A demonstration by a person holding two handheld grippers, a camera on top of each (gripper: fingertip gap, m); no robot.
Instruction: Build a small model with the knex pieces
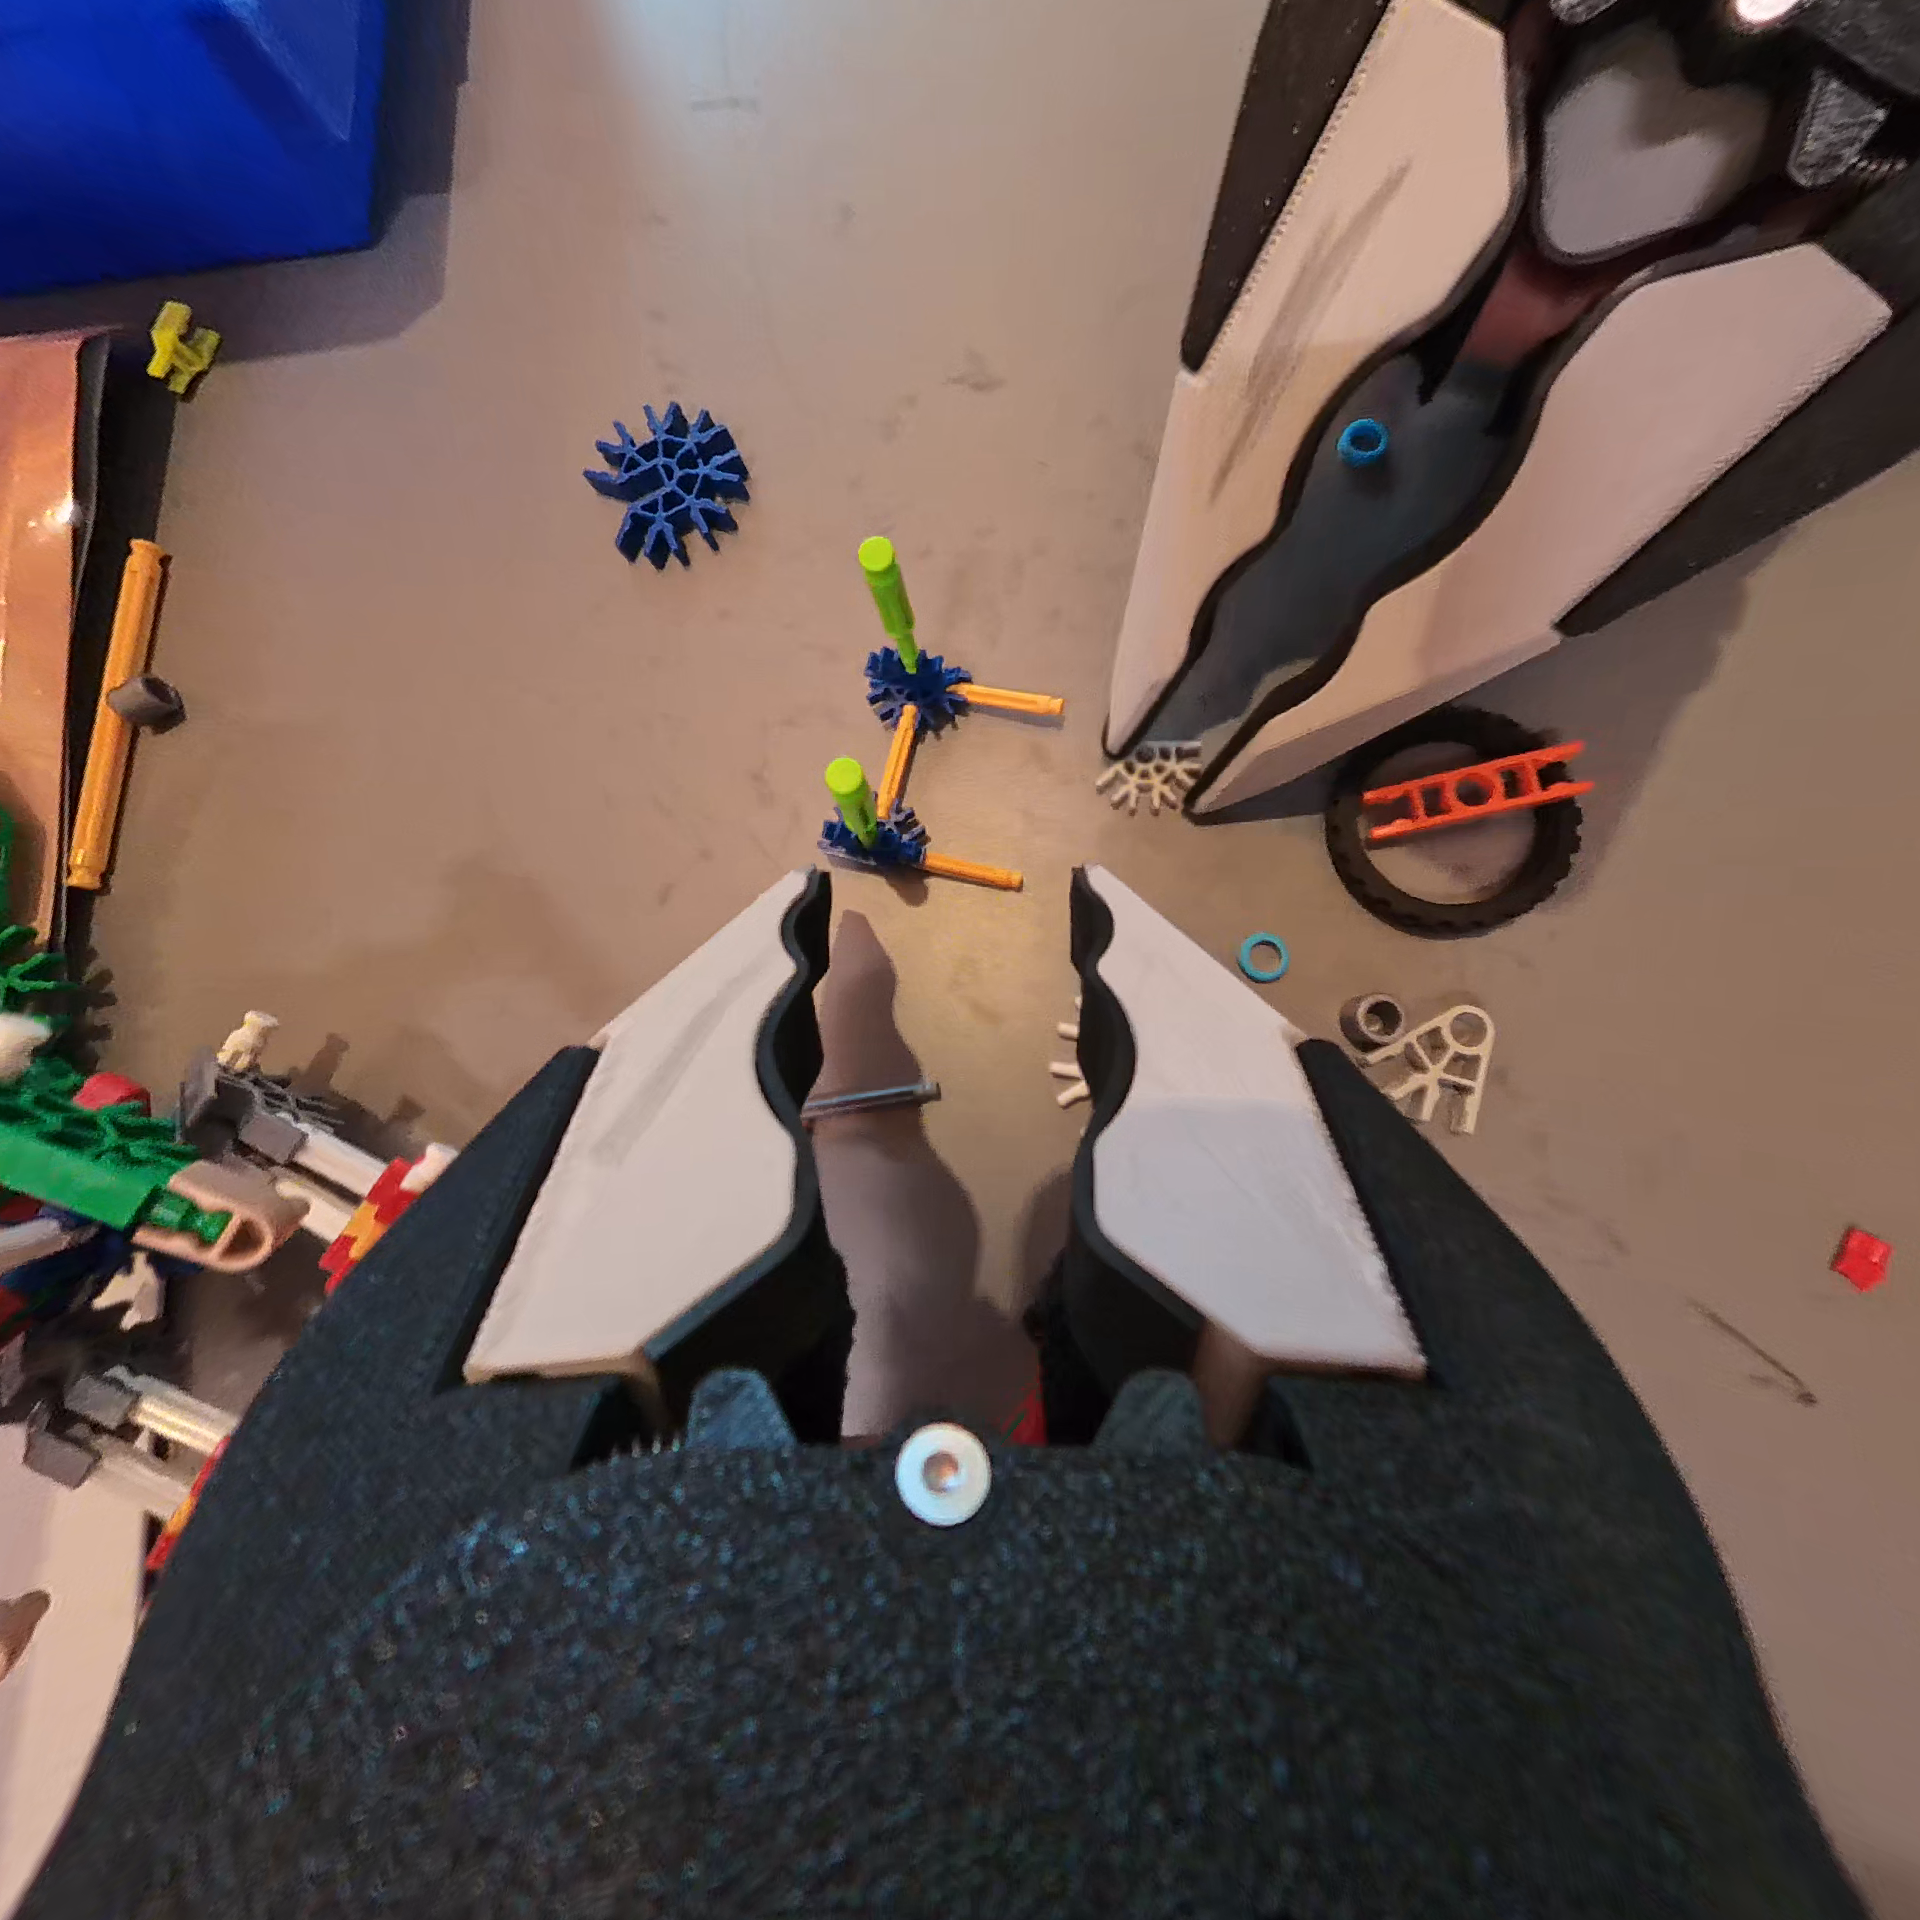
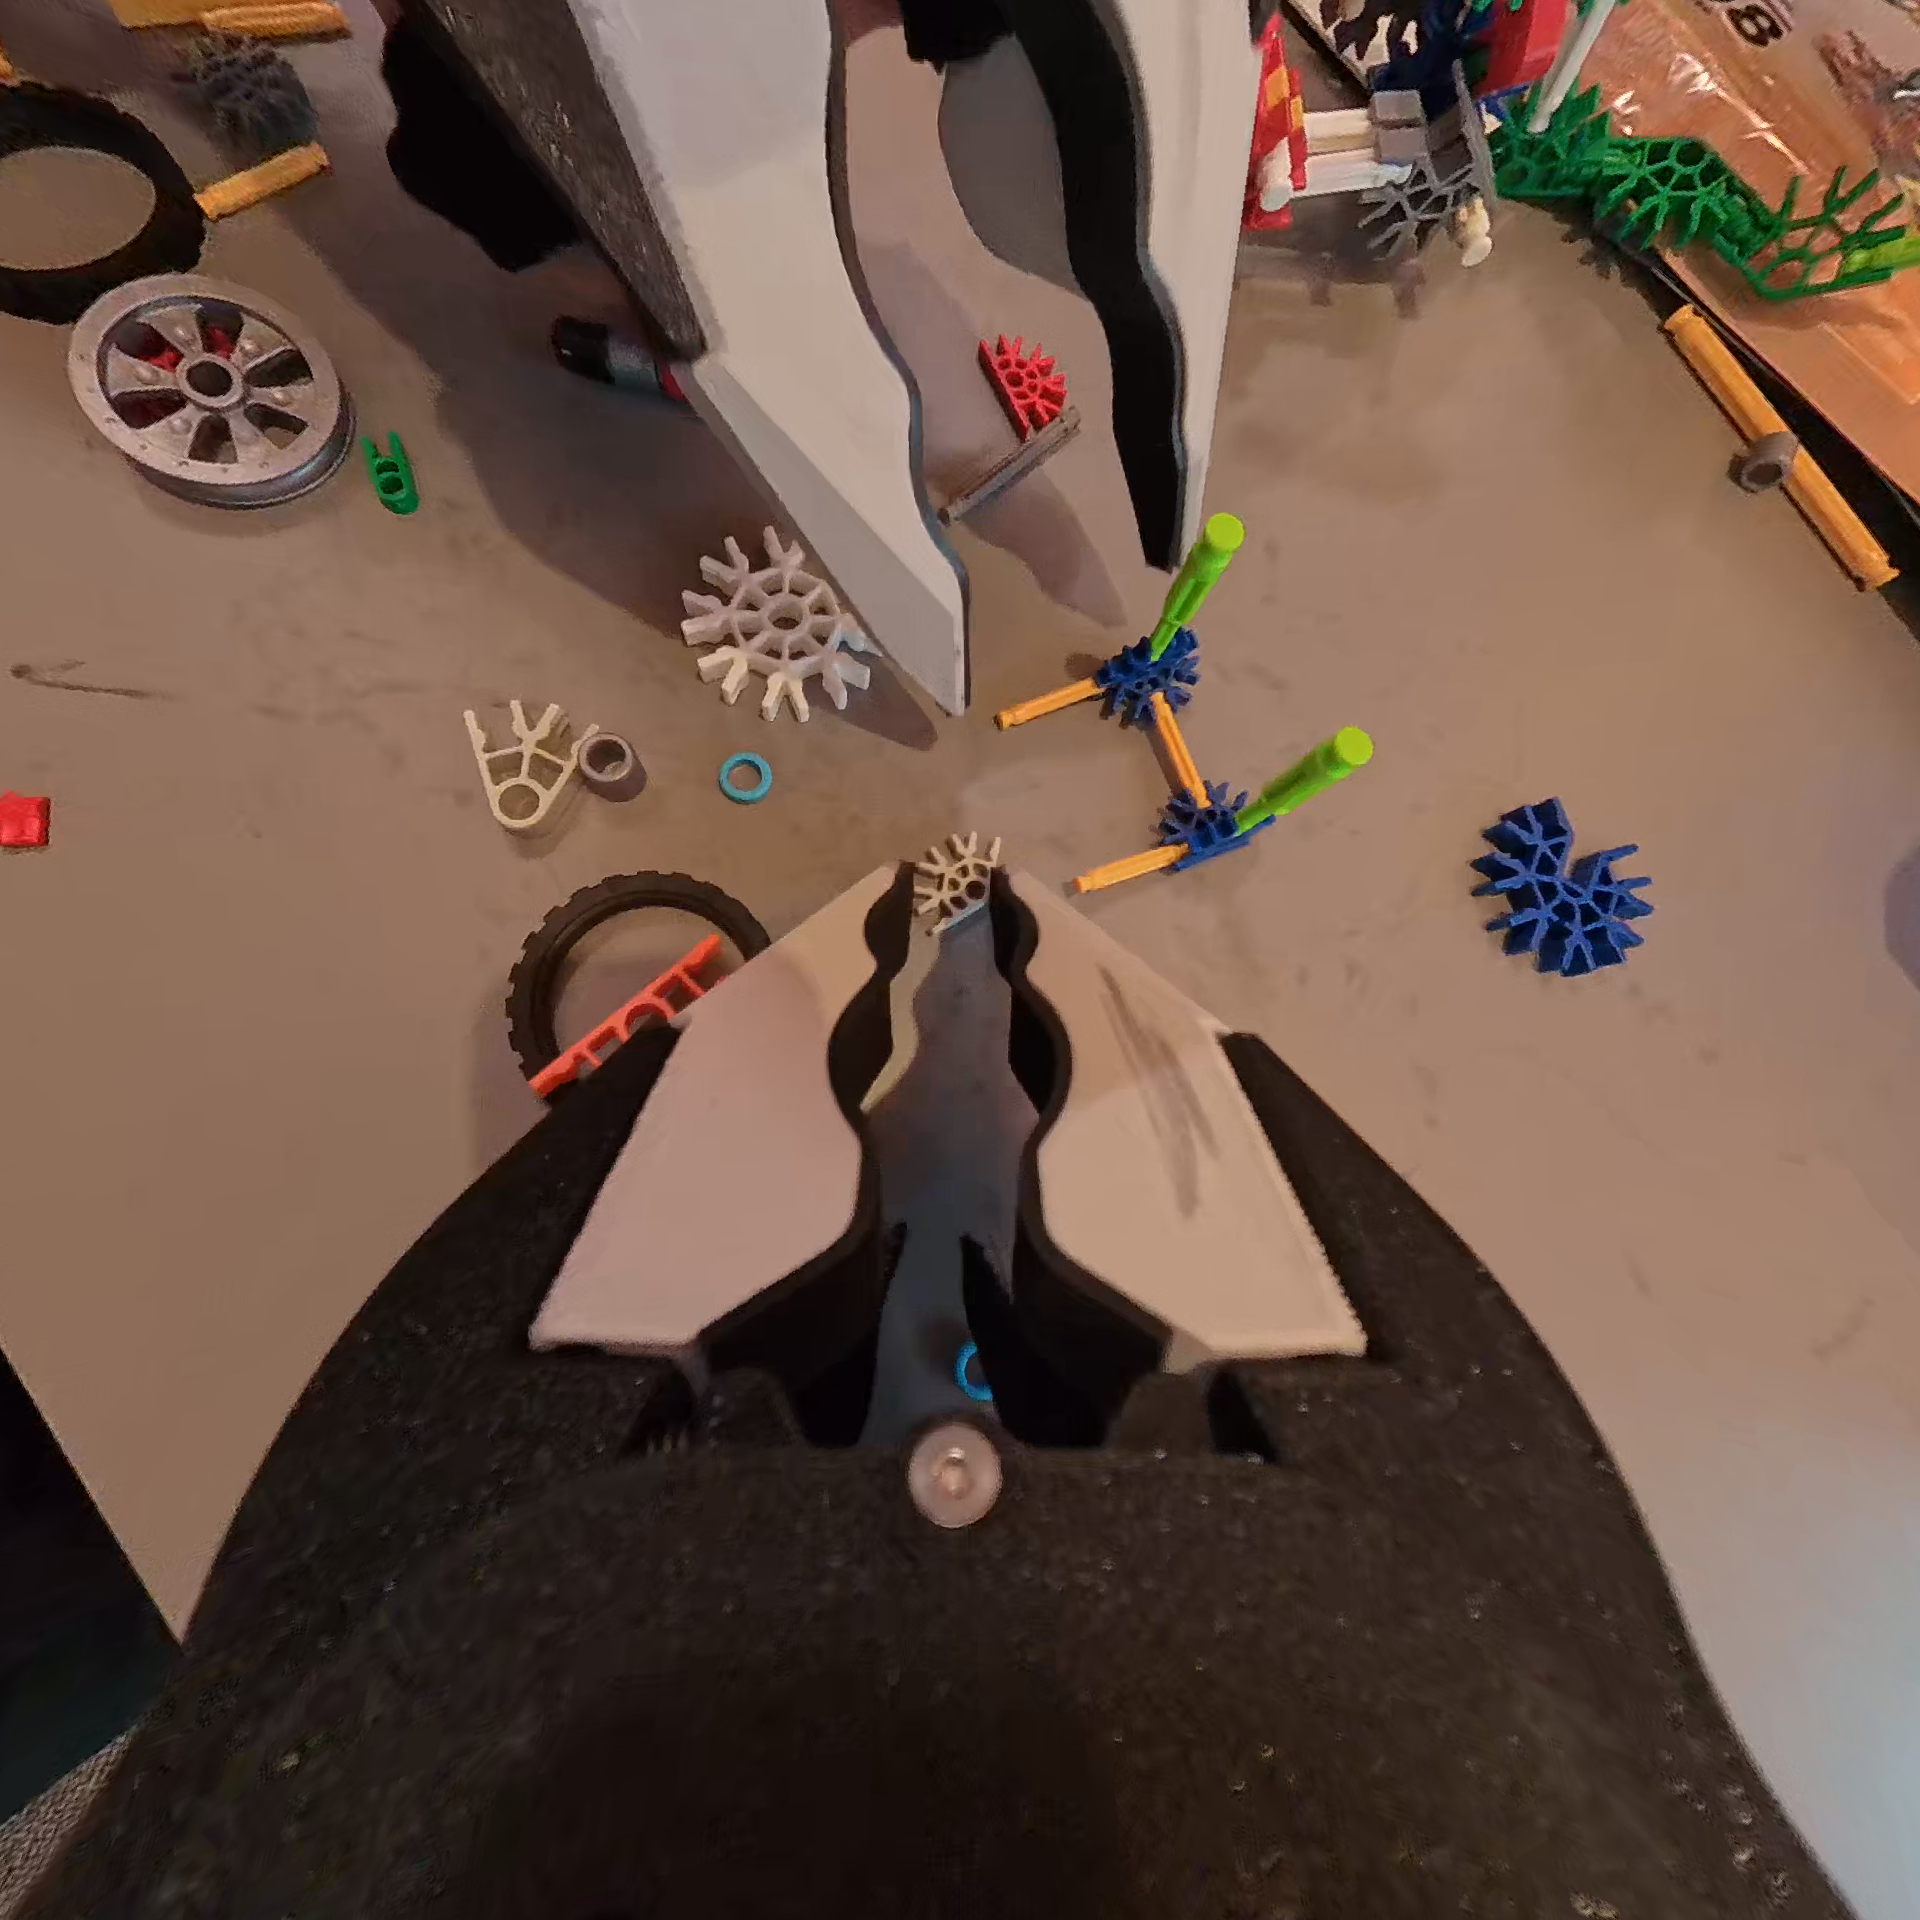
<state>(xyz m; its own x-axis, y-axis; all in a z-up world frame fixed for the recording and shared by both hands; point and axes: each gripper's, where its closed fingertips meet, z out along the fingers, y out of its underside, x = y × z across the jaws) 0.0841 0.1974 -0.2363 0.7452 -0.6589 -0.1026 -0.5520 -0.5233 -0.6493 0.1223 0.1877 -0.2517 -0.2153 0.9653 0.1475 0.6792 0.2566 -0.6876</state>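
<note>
A small assembly (image 1: 902, 743) stands on the grey table (image 1: 468, 727): two blue connectors joined by an orange rod, each with an upright green rod and an orange rod pointing sideways. It also shows in the right wrist view (image 2: 1179, 748). My left gripper (image 1: 951, 888) is open and empty, with its tips just short of the nearer blue connector (image 1: 873, 836). My right gripper (image 2: 954, 883) is shut on a small white snowflake connector (image 2: 956, 873), held low just beside the assembly's orange rod ends. That connector also shows in the left wrist view (image 1: 1143, 779).
A loose blue connector (image 1: 670, 483) lies beyond the assembly. A black tyre (image 1: 1382, 904) with an orange ladder piece (image 1: 1475, 795), a teal ring (image 1: 1262, 956) and white parts (image 1: 1439, 1060) lie to the right. A pile of parts (image 1: 104, 1164), a long orange rod (image 1: 114, 717) and a blue box (image 1: 177, 135) are to the left. A silver wheel hub (image 2: 208, 390) also shows. The grippers' ends are close to 5 cm from one another. The silver wheel hub (image 2: 208, 390) is about equally far from each gripper, around 15 cm.
</note>
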